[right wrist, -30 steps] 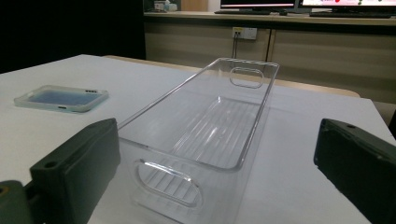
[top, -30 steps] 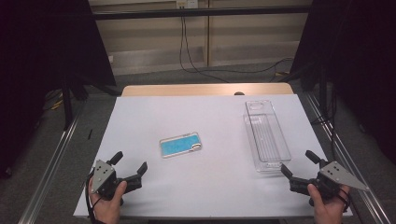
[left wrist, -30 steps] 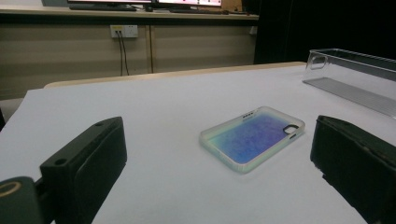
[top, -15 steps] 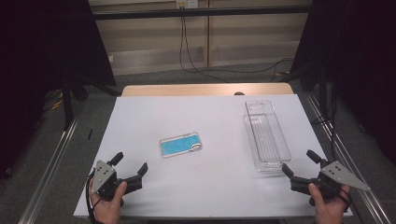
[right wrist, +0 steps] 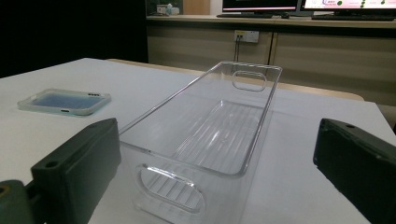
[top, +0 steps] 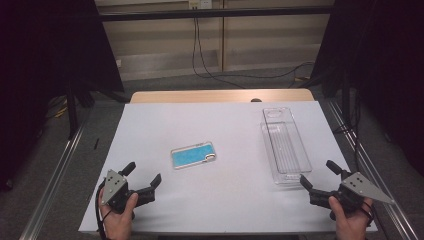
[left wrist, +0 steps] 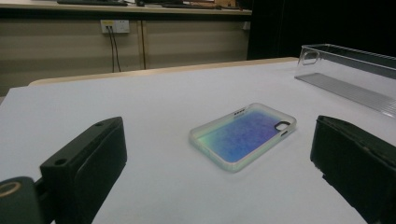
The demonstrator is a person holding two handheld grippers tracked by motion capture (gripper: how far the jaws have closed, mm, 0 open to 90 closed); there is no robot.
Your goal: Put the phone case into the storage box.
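Phone case (top: 193,155): a flat rounded rectangle with a translucent rim and a glossy blue-to-violet inner face; a camera cut-out is seen at one end. It is laid flat near the middle of the table, well apart from both grippers.
Clear bin (top: 285,145): a long, narrow box of transparent hard plastic with a ribbed floor and an oval handle slot at each end wall; it is set on the right side of the table.
Table (top: 220,125): covered by a smooth, matte white sheet, with a pale wooden edge seen at the far side.
Left gripper (top: 141,177): matte black blocky jaws, spread wide, nothing held; pointed toward the phone case.
Right gripper (top: 319,174): jaws likewise spread wide and empty, just beside the bin's near end.
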